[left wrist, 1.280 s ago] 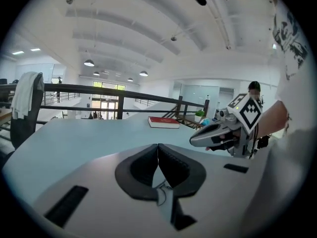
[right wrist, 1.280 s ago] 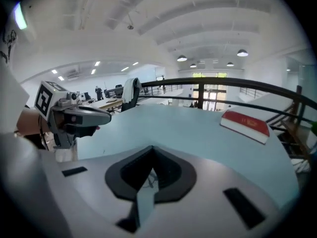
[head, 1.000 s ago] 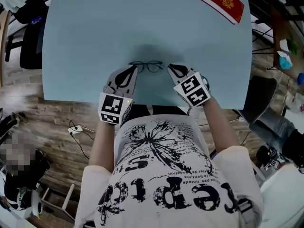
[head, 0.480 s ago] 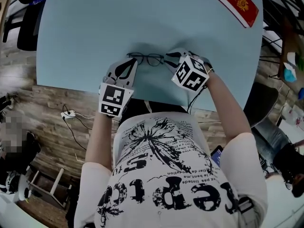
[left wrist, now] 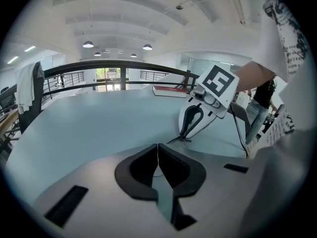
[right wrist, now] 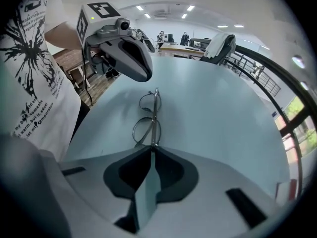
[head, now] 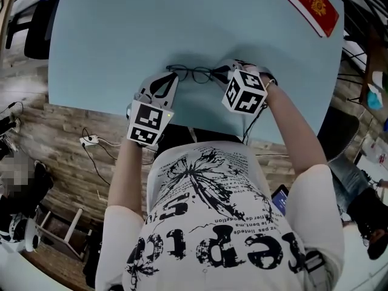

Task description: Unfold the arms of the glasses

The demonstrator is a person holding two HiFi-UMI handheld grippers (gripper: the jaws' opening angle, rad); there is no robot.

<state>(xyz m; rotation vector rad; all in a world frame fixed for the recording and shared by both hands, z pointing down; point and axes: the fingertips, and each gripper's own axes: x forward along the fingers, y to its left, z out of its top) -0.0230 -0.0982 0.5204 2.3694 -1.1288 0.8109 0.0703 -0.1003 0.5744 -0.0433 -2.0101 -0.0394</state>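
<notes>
The right tool (right wrist: 151, 148) rolled, jaws closing on the glasses (right wrist: 146, 128) (one end).

The left gripper (left wrist: 158, 146) fills the bottom of the view, its jaws pressed together with a thin dark wire of the glasses (left wrist: 174, 141) in the slit between them; beyond lies the pale blue table (left wrist: 89, 128); to the right the right gripper (left wrist: 184, 137) points steeply down, tips at the table on the glasses' far end, its jaws having just been closing; its marker cube (left wrist: 219, 83) sits above, a bare arm (left wrist: 252, 76) behind it; a red book (left wrist: 168, 89) lies far back; a chair (left wrist: 29, 95) stands at left.
</notes>
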